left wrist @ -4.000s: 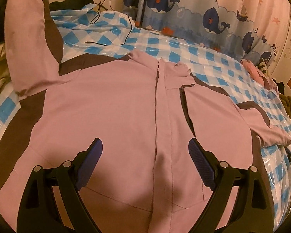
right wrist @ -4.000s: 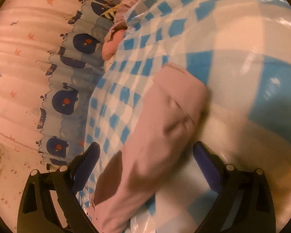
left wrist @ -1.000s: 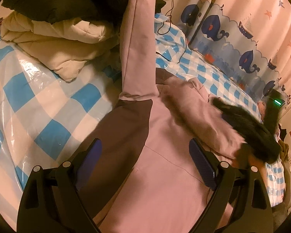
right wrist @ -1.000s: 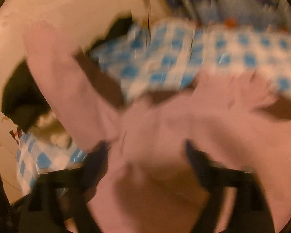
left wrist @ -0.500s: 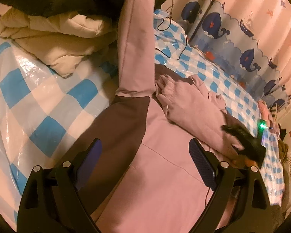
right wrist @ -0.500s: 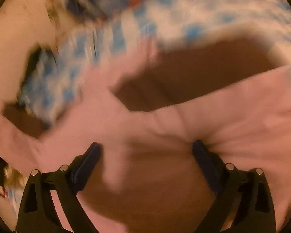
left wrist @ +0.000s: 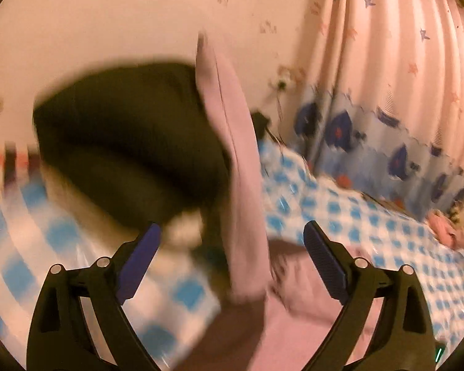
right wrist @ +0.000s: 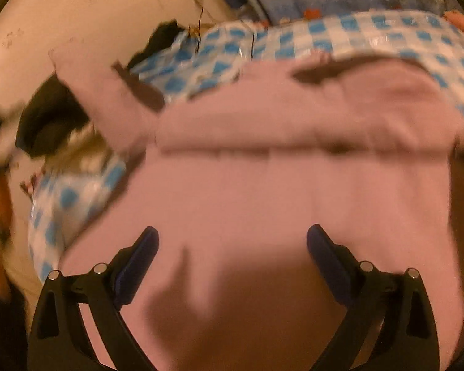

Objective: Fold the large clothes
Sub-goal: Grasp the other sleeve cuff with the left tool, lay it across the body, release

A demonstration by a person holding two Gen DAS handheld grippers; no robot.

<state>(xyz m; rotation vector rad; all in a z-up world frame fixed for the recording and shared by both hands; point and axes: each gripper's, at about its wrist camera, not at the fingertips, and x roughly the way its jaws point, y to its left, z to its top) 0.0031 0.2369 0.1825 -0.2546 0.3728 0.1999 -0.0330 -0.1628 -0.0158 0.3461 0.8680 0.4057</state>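
Motion smear and cut-off edges

Left of the raised pink sleeve [left wrist: 241, 185], a dark heap [left wrist: 123, 142] smears beyond identifying; the pink jacket [right wrist: 294, 185] runs off the frame's bottom.

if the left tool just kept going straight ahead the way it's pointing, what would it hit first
Most likely the long pink fabric sleeve, which runs up between the open jaws of the left tool. Beyond it sits a dark bulky heap against the wall. The picture is blurred, so depth is uncertain.
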